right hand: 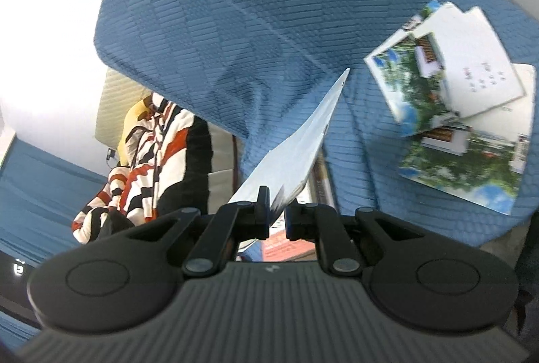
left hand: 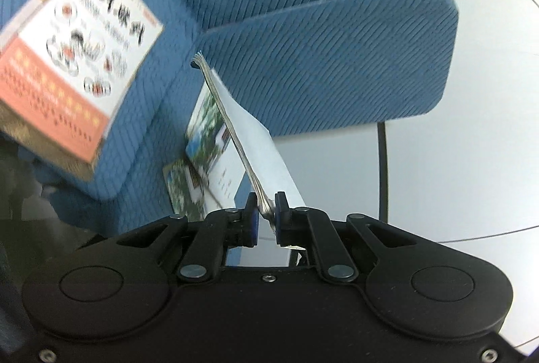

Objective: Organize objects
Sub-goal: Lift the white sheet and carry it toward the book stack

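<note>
Booklets are the job: left gripper (left hand: 266, 216) is clenched on a thin booklet (left hand: 256, 140), blue pads pinching its lower edge, page stack fanning slightly and running up and away over the seat. Right gripper (right hand: 277, 211) is clamped on a second thin booklet (right hand: 293, 147), seen edge-on, pale blue-white sheet slanting up to the right to a sharp corner. Both held booklets are lifted off the blue ribbed sofa cushion (left hand: 320, 36). Left wrist view: two more brochures with green landscape photos (left hand: 205, 140) lie flat and overlapping on the cushion just behind the held one; a thicker book with an orange band and sushi pictures on its cover (left hand: 77, 60) rests on the cushion to the left, well apart, blurred. White tiled floor (left hand: 471, 161) right of the sofa, black cable (left hand: 382, 167) across it. Right wrist view: same overlapping brochure pile at right on the cushion; striped red, black and white fabric (right hand: 148, 161) at lower left, beyond the cushion edge.
</note>
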Tool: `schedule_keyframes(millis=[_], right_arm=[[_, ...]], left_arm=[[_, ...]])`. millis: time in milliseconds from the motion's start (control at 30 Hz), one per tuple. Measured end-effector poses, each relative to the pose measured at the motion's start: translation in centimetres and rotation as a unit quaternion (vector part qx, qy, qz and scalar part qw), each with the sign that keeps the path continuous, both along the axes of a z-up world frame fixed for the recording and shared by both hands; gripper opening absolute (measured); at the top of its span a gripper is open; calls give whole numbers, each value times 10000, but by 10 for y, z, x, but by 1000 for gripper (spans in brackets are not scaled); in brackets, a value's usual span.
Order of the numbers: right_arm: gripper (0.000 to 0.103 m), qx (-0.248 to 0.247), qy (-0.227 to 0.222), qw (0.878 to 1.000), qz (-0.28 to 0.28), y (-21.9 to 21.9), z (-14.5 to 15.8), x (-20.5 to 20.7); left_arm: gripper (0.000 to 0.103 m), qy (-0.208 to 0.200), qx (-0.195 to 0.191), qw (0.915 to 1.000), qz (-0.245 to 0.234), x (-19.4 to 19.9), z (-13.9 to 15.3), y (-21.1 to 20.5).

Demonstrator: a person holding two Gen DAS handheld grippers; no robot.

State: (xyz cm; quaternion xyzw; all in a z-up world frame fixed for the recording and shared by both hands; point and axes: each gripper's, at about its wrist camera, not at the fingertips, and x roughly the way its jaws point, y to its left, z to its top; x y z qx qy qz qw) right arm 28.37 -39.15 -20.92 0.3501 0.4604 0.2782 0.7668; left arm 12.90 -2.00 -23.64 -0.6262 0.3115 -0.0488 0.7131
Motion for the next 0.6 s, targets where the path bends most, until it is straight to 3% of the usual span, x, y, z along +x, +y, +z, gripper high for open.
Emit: schedule_keyframes(millis=[300,600], right_arm=[[13,4,-111,9996,251,63,19,9],[13,-226,-181,9982,524,129,7,19]], left_arm=[[9,-138,200,9993,286,-16,29,63],[9,76,457,9974,561,-25,10,120]])
